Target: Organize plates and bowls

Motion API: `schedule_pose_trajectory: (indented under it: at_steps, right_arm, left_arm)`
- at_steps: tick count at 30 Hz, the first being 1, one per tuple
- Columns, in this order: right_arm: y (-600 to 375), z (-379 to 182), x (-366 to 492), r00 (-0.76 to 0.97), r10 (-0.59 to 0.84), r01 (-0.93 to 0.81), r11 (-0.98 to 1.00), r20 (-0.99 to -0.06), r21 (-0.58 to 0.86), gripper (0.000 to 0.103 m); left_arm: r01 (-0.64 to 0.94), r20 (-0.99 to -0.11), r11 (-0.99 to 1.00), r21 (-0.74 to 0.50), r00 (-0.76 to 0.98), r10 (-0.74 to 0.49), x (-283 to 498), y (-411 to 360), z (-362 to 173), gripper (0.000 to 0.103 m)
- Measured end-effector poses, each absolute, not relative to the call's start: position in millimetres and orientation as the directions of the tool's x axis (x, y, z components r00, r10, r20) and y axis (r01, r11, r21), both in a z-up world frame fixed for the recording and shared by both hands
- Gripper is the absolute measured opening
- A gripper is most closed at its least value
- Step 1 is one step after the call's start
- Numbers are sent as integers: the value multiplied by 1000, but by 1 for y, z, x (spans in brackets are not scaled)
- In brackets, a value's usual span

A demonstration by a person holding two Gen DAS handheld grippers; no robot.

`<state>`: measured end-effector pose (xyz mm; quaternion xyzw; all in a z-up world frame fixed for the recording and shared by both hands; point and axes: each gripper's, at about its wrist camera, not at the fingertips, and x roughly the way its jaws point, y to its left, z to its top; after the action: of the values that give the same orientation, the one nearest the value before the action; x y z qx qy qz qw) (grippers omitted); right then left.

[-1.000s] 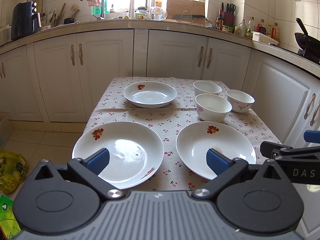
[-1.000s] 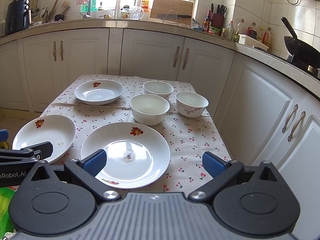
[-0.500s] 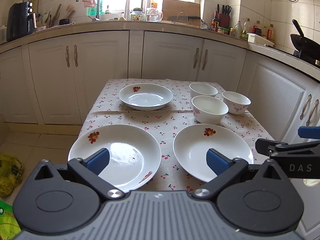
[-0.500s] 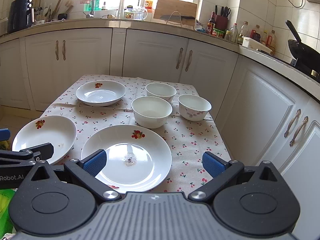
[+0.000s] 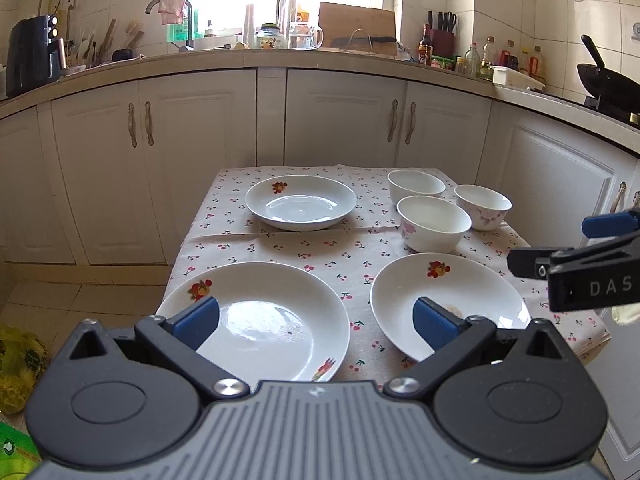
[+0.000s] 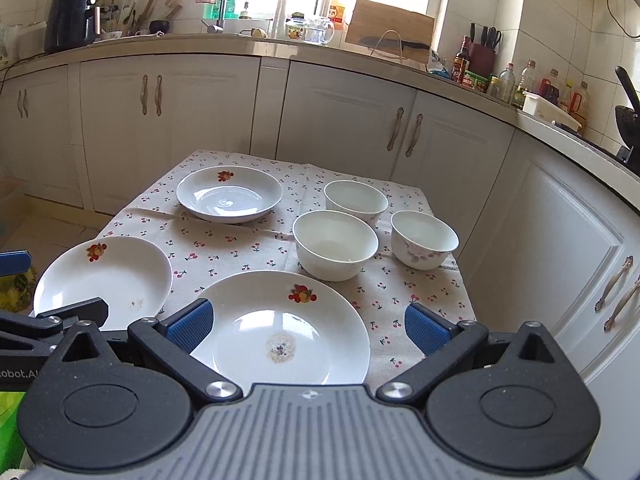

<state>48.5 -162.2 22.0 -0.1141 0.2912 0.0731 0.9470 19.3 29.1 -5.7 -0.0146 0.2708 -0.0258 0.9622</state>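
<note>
Three white plates with fruit prints lie on a cherry-print tablecloth (image 5: 280, 248): a near-left plate (image 5: 260, 320), a near-right plate (image 5: 452, 300) and a far plate (image 5: 300, 202). Three white bowls stand at the far right: a front bowl (image 5: 434, 222), a back bowl (image 5: 416, 185) and a right bowl (image 5: 483, 206). My left gripper (image 5: 316, 320) is open and empty over the table's near edge. My right gripper (image 6: 306, 326) is open and empty above the near-right plate (image 6: 280, 328). The bowls show in the right wrist view too, with the front bowl (image 6: 335, 244) nearest.
White kitchen cabinets (image 5: 192, 160) wrap around behind and to the right of the small table. The counter holds an air fryer (image 5: 30, 56), a cutting board (image 5: 356, 24), bottles and a wok (image 5: 604, 78). A yellow bag (image 5: 18, 364) lies on the floor at left.
Both grippers have pulled back and risen slightly, so the table sits a little farther away. Both stay open. No dish has moved.
</note>
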Motion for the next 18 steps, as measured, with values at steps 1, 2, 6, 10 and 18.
schedule_pose_trajectory:
  at_steps: [1, 2, 6, 10, 18]
  right_arm:
    - [-161, 24, 51, 823, 76, -211, 961, -563, -179, 103]
    - [-159, 25, 54, 827, 80, -216, 959, -557, -184, 103]
    - [-153, 29, 67, 830, 118, -251, 952, -545, -176, 103]
    - [-145, 29, 81, 825, 168, -289, 946, -539, -148, 103]
    - [-125, 18, 98, 760, 336, -441, 896, -556, -62, 103]
  left_arm:
    - [42, -518, 999, -34, 854, -54, 20, 32, -7, 102]
    - [42, -516, 999, -28, 855, -50, 20, 34, -8, 102]
    - [57, -506, 998, -18, 861, -58, 22, 45, -14, 102]
    - [97, -510, 994, -41, 854, -104, 24, 56, -22, 102]
    - [109, -549, 990, -89, 824, -140, 25, 80, -40, 102]
